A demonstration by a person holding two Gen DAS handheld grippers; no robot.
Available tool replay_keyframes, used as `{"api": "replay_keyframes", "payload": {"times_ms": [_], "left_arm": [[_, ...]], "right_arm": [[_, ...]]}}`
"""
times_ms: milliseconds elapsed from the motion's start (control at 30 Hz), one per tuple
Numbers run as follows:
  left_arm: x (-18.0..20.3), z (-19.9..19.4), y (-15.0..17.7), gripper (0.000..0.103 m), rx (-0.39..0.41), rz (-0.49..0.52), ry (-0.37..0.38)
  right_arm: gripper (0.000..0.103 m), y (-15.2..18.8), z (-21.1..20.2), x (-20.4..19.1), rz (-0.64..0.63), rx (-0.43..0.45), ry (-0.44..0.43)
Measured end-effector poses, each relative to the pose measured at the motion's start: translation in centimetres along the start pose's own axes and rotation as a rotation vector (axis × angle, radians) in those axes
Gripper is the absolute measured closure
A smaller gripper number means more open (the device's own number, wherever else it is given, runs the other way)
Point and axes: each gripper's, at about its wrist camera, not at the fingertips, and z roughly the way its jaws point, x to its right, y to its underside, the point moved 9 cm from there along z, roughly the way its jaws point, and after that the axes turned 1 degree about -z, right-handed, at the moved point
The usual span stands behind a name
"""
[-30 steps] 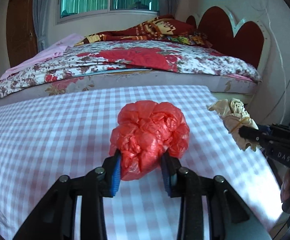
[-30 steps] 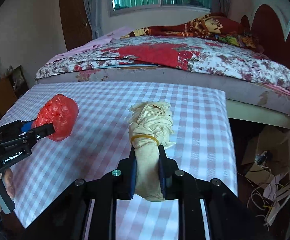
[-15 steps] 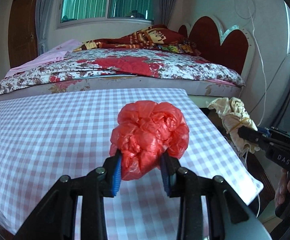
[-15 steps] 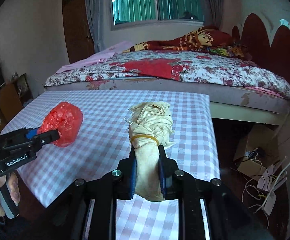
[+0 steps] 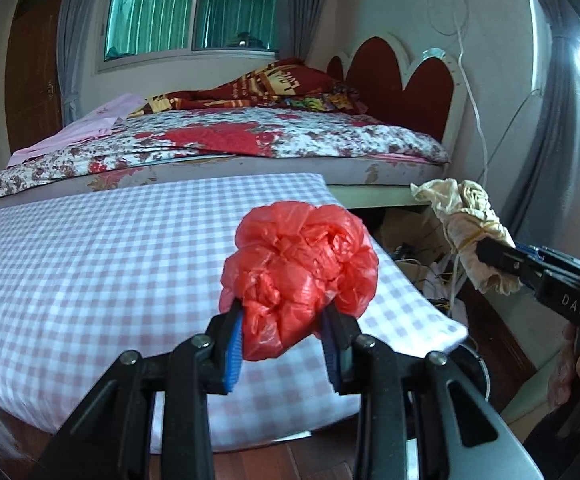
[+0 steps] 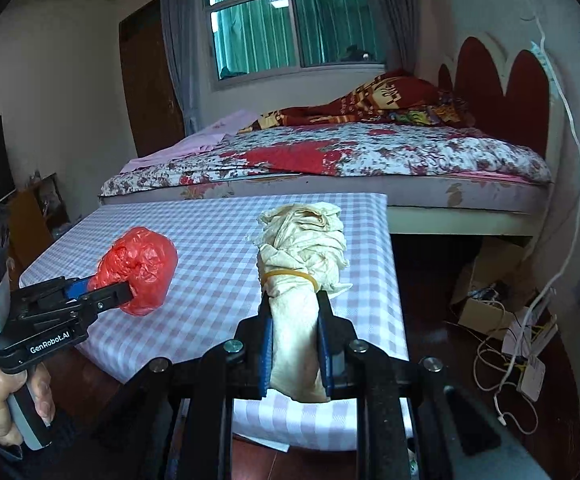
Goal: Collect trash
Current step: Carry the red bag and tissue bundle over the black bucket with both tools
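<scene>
The crumpled red plastic bag (image 5: 297, 276) sits at the centre of the left wrist view, pinched at its lower end between the blue-padded fingers of the left tongs (image 5: 284, 344), which are closed on it with the plastic bulging out above. It hangs clear of the pink-and-white checked table (image 5: 90, 272), over the table's lower right part, probably so it can be carried off rather than dragged. In the right wrist view, the cream-coloured roll of crumpled paper bound with a yellow rubber band (image 6: 301, 276) stands upright at centre frame, its lower half clamped between the fingers of the right tongs (image 6: 295, 344); the band lies just above the fingertips, keeping the wad together. Each hand has one piece, so both seem gathered in a single trip.

No bin or trash sack shows in either view, so the destination cannot be told. The lower ends of both pieces are hidden by the tongs' frames. At the lower right of the right wrist view, cardboard boxes and tangled white cables (image 6: 505, 344) lie on the dark floor; whether they count as trash is unclear. The floral-covered bed (image 5: 218, 140) fills the upper middle.
</scene>
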Motion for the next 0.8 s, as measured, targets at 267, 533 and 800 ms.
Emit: {"api": "replay_keyframes", "payload": {"times_ms": [267,533,800], "left_arm": [[2.2,-1.4,0.8,0.069,0.03,0.0,0.022],[5.4,-1.2,1.8,0.069,0.012,0.027,0.062],[10.3,-0.2,2.4,0.069,-0.01,0.084,0.126]], "right_arm": [[0.083,2.0,-3.3,1.9,0.03,0.018,0.021],[0.083,2.7,-4.9,3.5,0.06,0.032,0.046],[0.083,4.2,-6.4,6.0,0.094,0.031,0.086]]}}
